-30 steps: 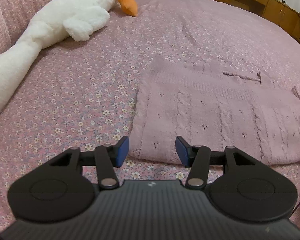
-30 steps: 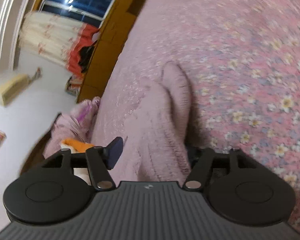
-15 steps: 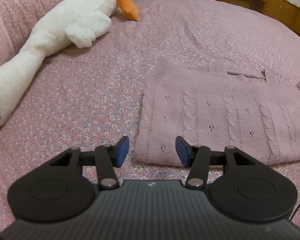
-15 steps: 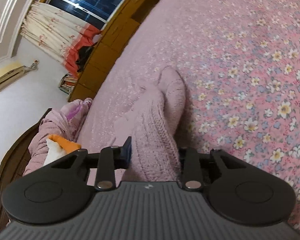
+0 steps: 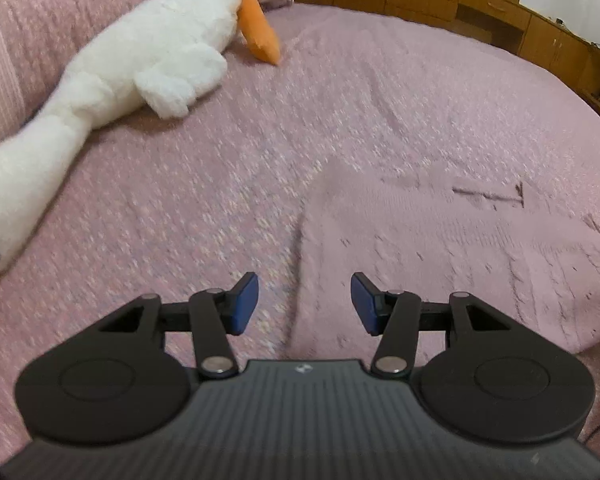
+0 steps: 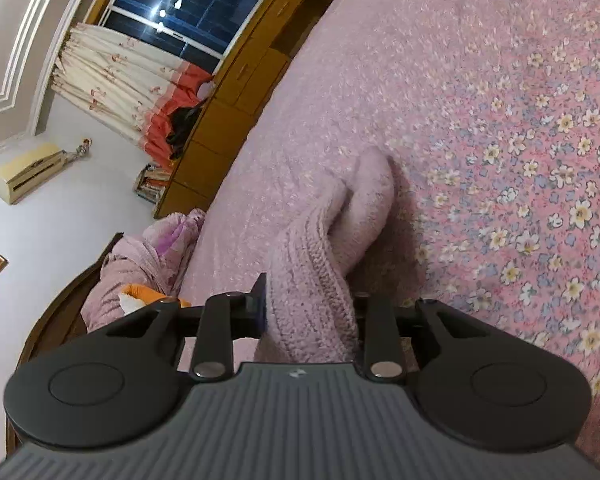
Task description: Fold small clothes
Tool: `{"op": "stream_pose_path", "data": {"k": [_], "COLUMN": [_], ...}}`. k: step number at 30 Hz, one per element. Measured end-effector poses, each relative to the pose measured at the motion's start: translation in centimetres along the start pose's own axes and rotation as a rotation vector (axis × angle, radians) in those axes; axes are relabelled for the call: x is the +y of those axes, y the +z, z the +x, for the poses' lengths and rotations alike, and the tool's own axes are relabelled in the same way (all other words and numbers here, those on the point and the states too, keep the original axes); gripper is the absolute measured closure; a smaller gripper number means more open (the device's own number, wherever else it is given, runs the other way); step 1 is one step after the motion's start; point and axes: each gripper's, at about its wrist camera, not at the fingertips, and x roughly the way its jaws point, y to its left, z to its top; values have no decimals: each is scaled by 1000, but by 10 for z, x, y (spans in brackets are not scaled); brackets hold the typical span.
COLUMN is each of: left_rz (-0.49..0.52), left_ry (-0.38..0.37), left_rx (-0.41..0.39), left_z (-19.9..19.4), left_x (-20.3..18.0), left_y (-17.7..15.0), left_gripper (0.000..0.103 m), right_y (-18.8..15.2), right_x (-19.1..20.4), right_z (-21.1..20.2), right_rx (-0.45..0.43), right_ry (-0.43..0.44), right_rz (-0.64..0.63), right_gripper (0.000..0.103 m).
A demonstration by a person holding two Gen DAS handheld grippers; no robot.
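Knit sweater (image 5: 440, 248): motion-blurred, right edge cut off. Right gripper (image 6: 310, 312): far pad hidden behind gathered knit. Plush goose (image 5: 112, 80): beak cropped.

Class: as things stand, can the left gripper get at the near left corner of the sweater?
Probably yes. The left gripper is open and empty, and the sweater corner lies flat just ahead, nothing covering it.

The knitted garment (image 5: 452, 256) lies flat on the bed (image 5: 228, 184). From the left wrist view, the plush goose (image 5: 132, 80) lies on the bed well to the garment's left and behind it. Wooden cabinets (image 5: 480, 4) stand behind the bed, beyond the garment.
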Motion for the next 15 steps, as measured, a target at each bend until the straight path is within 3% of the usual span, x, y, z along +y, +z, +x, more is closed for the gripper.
{"op": "stream_pose_path", "data": {"k": [10,15], "left_rz": [-52,-55], "left_ry": [-57,-68], "left_rx": [-6,-55], "left_z": [0,-11], "left_x": [29,43], "left_y": [10,18], "left_gripper": [50,50], "right_y": [-16,-40], "right_x": [92,147], "right_z": [-1,-3], "right_rx": [16,41], "right_ry": [-23,-5], "right_rz": [-263,-389], "right_gripper": [74,74]}}
